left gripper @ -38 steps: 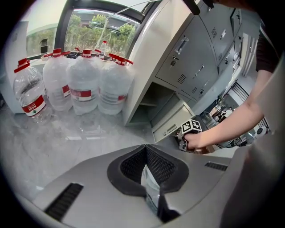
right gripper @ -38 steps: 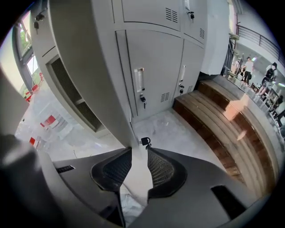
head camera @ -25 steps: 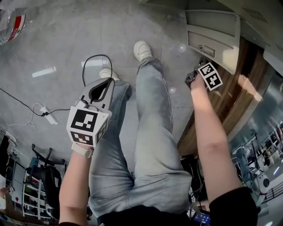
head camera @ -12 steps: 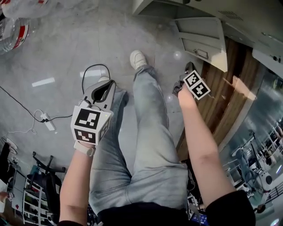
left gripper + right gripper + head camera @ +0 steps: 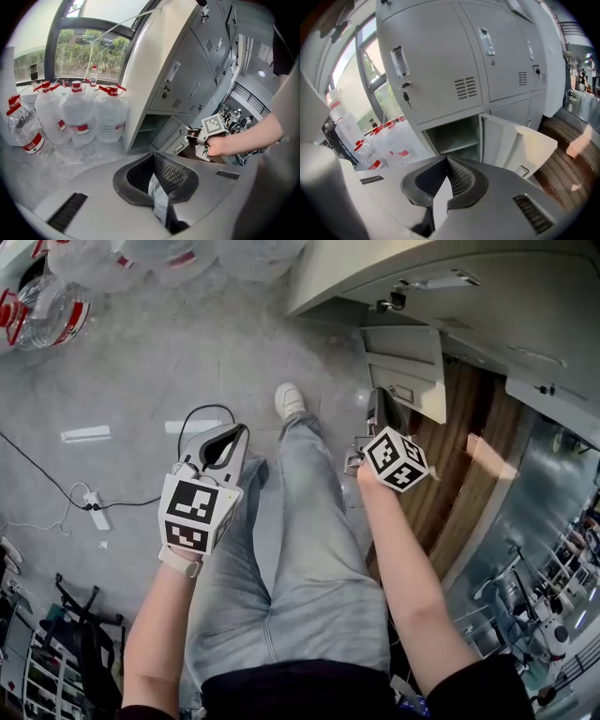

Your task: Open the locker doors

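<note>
Door: we've got the bottom door [image 5: 513, 143] swung wide open, lower right of the right gripper view; in the head view it sits upper centre [image 5: 405, 367].
Compartment: the box [image 5: 452, 136] behind it is bare to us at centre frame, one shelf across it.
Lockers: the grey doors above [image 5: 436, 61] are closed, with a key [image 5: 407, 99] hanging in the left one's lock.
Right gripper: the right gripper [image 5: 446, 158] is up in the air, clear of the door and pointing at the lockers. Its jaws have just been closing and now meet at the tips, with nothing between them. In the head view it sits right of centre [image 5: 378, 397], just beside the door's edge.
Left gripper: the left gripper [image 5: 152, 154] is well apart from the lockers, left of centre in the head view [image 5: 230, 432]. Its tips are together and it holds nothing.
Legs: our jeans [image 5: 300, 559] fill the lower middle, with a white shoe [image 5: 289, 399] near the door.
Bottles: big water bottles [image 5: 77, 112] cluster at the left of the left gripper view, beside the lockers.
Floor: we see a power strip [image 5: 94, 509] and its cable at the left edge.
</note>
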Demonstrator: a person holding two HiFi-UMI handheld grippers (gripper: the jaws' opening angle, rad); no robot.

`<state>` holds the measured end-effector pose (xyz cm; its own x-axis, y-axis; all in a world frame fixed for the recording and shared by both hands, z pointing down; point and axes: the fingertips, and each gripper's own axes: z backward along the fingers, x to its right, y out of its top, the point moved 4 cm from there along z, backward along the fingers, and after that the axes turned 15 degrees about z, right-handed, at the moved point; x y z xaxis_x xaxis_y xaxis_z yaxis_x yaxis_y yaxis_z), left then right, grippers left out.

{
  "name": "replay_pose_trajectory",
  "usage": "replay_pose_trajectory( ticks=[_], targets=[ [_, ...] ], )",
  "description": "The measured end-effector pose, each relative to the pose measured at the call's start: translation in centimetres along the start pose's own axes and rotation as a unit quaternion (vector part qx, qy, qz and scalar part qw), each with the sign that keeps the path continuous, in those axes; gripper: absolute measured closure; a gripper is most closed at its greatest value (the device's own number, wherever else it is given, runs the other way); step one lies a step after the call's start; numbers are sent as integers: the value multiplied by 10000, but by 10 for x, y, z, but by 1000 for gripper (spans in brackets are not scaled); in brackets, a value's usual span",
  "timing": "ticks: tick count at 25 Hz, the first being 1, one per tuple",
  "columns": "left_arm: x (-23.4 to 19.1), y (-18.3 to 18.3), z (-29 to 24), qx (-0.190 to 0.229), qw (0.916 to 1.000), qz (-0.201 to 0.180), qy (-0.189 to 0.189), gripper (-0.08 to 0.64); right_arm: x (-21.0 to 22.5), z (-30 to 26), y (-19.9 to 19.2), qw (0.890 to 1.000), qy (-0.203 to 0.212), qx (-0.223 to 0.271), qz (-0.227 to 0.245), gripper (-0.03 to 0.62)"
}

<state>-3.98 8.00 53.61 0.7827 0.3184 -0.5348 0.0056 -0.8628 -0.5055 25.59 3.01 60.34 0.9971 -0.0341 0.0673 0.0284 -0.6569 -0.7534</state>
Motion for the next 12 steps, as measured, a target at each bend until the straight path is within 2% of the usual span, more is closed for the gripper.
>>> replay_pose_trajectory(
  ticks=[5, 12],
  targets=[
    [-2, 12, 21, 135, 9999, -2, 52, 543, -34, 19, 77, 9961, 264, 711, 458, 563],
    [-10, 16, 31, 163, 9997, 119, 133, 543, -66, 21, 162, 9834, 505, 1320, 1136, 547]
  ],
)
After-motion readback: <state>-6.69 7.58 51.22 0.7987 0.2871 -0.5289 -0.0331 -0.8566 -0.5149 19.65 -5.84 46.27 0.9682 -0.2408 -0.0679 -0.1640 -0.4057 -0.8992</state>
